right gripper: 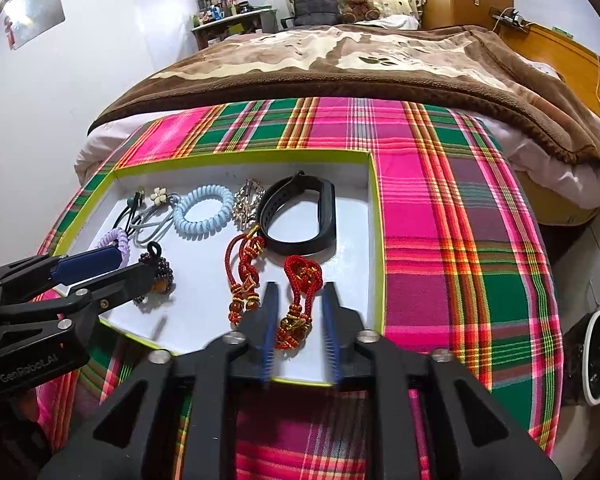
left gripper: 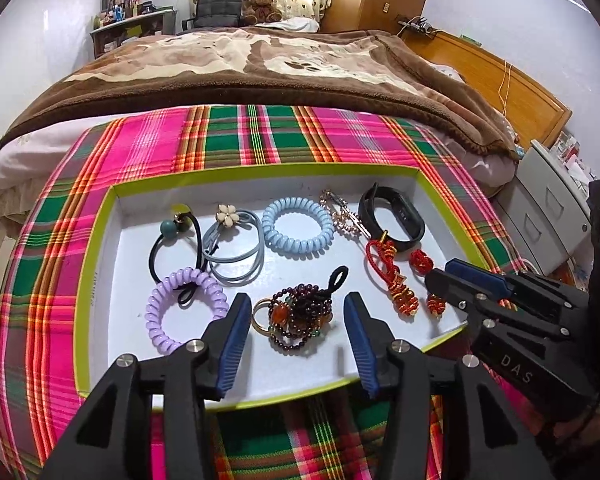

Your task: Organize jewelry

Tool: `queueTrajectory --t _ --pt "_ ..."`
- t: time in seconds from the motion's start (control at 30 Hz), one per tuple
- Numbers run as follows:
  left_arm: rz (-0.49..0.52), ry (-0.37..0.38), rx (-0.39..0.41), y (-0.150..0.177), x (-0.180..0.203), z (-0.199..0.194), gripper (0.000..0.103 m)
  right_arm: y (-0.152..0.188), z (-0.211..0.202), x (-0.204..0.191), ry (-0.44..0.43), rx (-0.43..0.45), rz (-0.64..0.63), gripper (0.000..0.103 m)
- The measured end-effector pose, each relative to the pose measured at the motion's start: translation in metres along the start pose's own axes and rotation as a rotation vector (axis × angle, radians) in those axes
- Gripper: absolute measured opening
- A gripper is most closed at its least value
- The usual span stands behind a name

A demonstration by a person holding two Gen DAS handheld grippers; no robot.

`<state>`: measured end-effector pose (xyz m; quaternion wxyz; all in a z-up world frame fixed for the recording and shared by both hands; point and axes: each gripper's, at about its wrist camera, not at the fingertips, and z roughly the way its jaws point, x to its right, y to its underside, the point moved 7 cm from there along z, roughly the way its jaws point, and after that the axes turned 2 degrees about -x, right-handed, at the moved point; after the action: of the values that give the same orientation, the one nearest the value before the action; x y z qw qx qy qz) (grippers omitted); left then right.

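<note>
Jewelry: all visible pieces lie inside the shallow white tray [left gripper: 100,248], ahead of and below both tongs.
Progress: appears near complete; no piece shows on the plaid cloth [left gripper: 260,132] outside the tray rim. What remains cannot be told.
Left gripper [left gripper: 296,312]: jaws spread wide, pinching nothing; the dark bead bracelet [left gripper: 300,320] with its gold ring lies between the pads, untouched.
Right gripper [right gripper: 300,308]: jaws parted, gripping nothing; a red knotted tassel [right gripper: 300,300] lies between the blades, seemingly free.
Second tassel [right gripper: 244,276]: just left of the right tongs.
Black wristband [right gripper: 304,212]: beyond the right tongs.
Coil ties [left gripper: 296,224]: beyond the left tongs.
Pose: both tools angled steeply down over the tray's near edge, side by side.
</note>
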<state>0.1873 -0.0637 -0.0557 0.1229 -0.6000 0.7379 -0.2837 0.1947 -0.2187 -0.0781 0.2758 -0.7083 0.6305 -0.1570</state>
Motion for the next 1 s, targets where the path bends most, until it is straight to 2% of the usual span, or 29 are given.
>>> queueTrajectory --t 0.3,0.5,0.6,0.73,0.83,1.0 --pt "-0.010 -0.017 0.037 0.001 -0.002 -0.019 0.050 0.000 -0.016 -0.004 0.002 0.037 0.009 0.035" --pt "-0.040 -0.065 0.073 0.011 -0.010 -0.037 0.050 0.007 -0.036 -0.011 0.011 0.075 0.016 0.035" --pt "-0.032 -0.142 0.091 0.019 -0.012 -0.045 0.051 0.012 -0.045 -0.017 0.007 0.096 0.024 0.035" --pt "-0.058 -0.164 0.094 0.031 -0.015 -0.052 0.051 0.020 -0.055 -0.025 0.003 0.121 0.029 0.035" --pt "-0.053 -0.210 0.114 0.038 -0.017 -0.059 0.051 0.026 -0.060 -0.031 0.000 0.128 0.030 0.035" --pt "-0.077 -0.209 0.146 0.047 -0.020 -0.073 0.050 0.036 -0.069 -0.037 0.005 0.145 0.027 0.035"
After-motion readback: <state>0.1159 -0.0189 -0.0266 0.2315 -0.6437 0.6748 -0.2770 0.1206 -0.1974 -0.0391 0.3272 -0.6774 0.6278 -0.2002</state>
